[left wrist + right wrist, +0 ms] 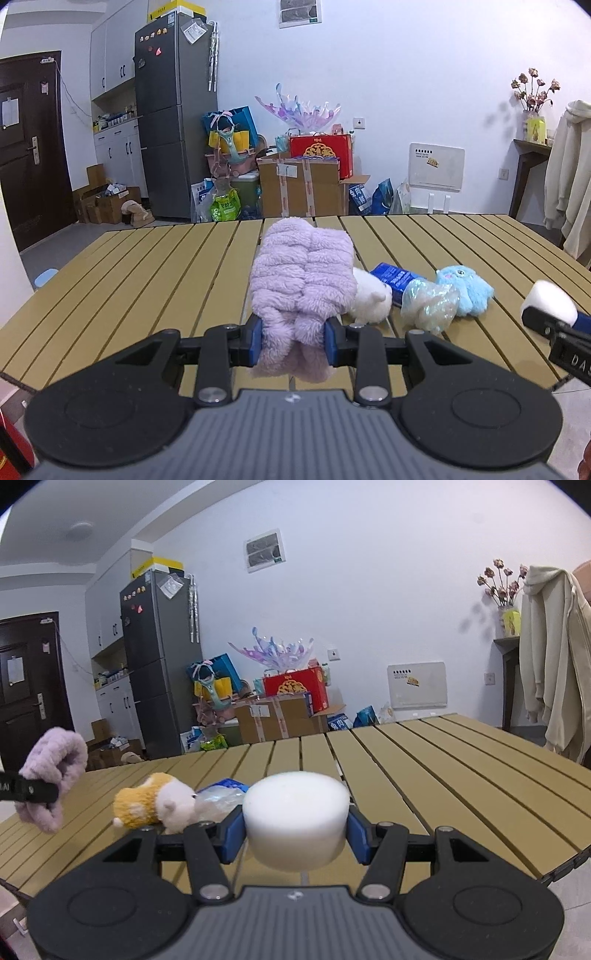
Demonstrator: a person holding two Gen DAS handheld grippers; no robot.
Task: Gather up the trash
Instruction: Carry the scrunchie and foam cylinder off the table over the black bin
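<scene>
Both wrist views share table (147,266).

Toys (463,290) and pouch (430,301) lie together on the table (147,266).

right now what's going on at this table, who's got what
A person is clearing a slatted table with a hand-held tool in each hand. The left tool is shut on a fluffy lilac cloth, held above the tabletop. The right tool grips a white foam cylinder, also off the surface. On the table lie an orange and white plush toy, a blue plush toy, a crumpled clear wrapper and a blue packet.
</scene>
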